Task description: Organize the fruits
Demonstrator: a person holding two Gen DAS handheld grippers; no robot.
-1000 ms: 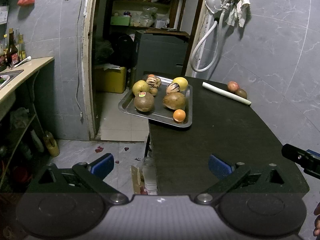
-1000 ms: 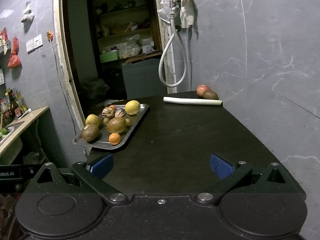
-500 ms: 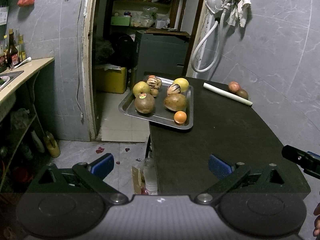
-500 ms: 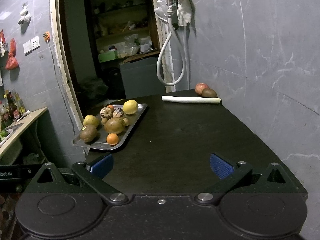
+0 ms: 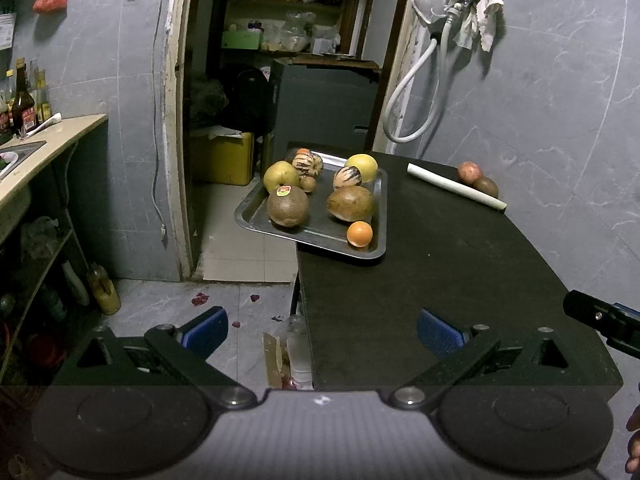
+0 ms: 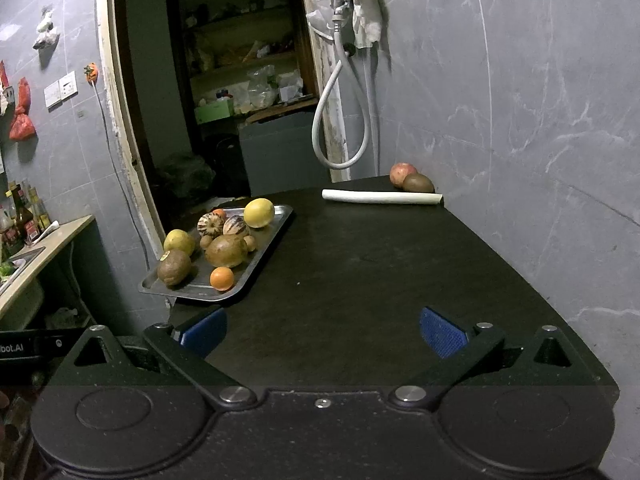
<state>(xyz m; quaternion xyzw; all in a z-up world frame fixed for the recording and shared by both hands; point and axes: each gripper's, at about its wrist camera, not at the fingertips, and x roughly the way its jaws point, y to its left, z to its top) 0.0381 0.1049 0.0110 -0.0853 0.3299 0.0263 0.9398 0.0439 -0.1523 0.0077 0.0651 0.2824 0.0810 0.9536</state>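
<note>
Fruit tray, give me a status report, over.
Left gripper and right gripper both open, empty, short of the fruit. Metal tray loaded, overhanging the black table edge. Red apple and kiwi loose behind a white stalk.

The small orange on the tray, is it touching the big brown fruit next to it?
No, the small orange sits apart from the brown fruit, with bare tray showing between them.

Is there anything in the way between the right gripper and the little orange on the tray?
Nothing visible is. The right gripper is open over bare black table, and the small orange sits at the tray's near edge, with no fruit in front.
</note>
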